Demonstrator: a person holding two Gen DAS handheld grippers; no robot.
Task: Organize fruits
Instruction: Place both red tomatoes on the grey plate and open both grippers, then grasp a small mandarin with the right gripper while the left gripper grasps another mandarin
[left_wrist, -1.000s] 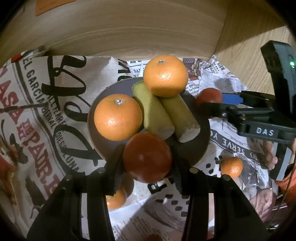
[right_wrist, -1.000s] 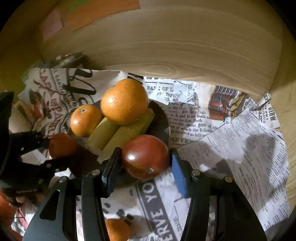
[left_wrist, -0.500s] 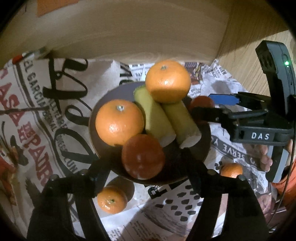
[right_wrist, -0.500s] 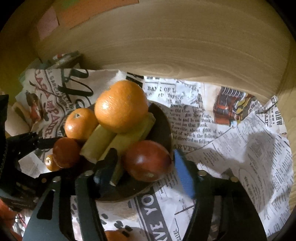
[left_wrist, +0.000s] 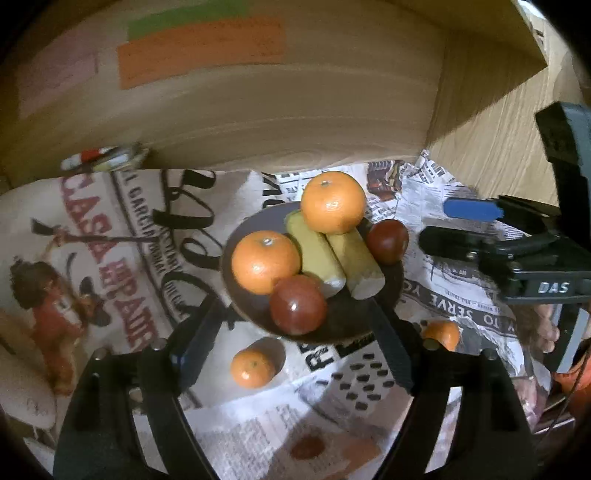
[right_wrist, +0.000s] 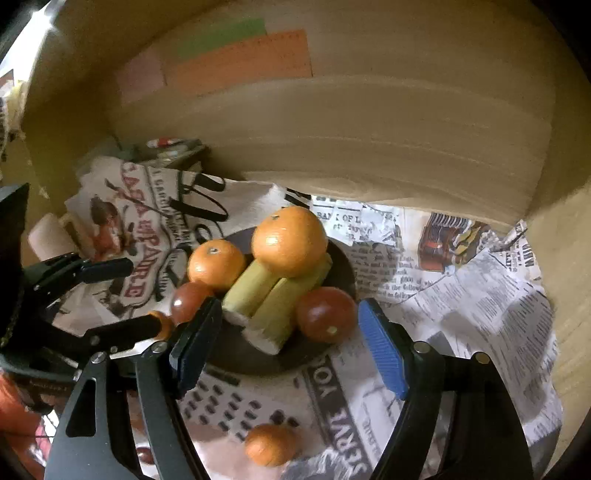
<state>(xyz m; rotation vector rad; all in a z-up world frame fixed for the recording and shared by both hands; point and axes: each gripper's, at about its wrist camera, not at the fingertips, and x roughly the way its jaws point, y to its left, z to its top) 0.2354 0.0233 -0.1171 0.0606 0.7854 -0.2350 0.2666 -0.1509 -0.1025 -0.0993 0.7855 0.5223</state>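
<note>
A dark plate (left_wrist: 240, 295) holds two oranges (left_wrist: 265, 261) (left_wrist: 332, 202), two yellow-green cut pieces (left_wrist: 317, 254), and two dark red tomatoes (left_wrist: 297, 305) (left_wrist: 388, 242). My left gripper (left_wrist: 291, 349) is open and empty, just in front of the plate. My right gripper (right_wrist: 284, 349) is open and empty, its jaws wide around the plate's near edge (right_wrist: 236, 365), close to a tomato (right_wrist: 325, 314). Small tangerines lie loose on the newspaper (left_wrist: 253, 368) (left_wrist: 441, 334) (right_wrist: 269, 445).
Newspaper (right_wrist: 480, 314) and a printed cloth (left_wrist: 110, 240) cover the surface. A wooden back wall (left_wrist: 258, 122) with coloured paper notes (left_wrist: 201, 50) stands behind; a side wall (left_wrist: 491, 147) is at the right. A small red fruit (left_wrist: 307, 446) lies near the front.
Both grippers opened and let their tomatoes go onto the plate, then drew back and up from it.
</note>
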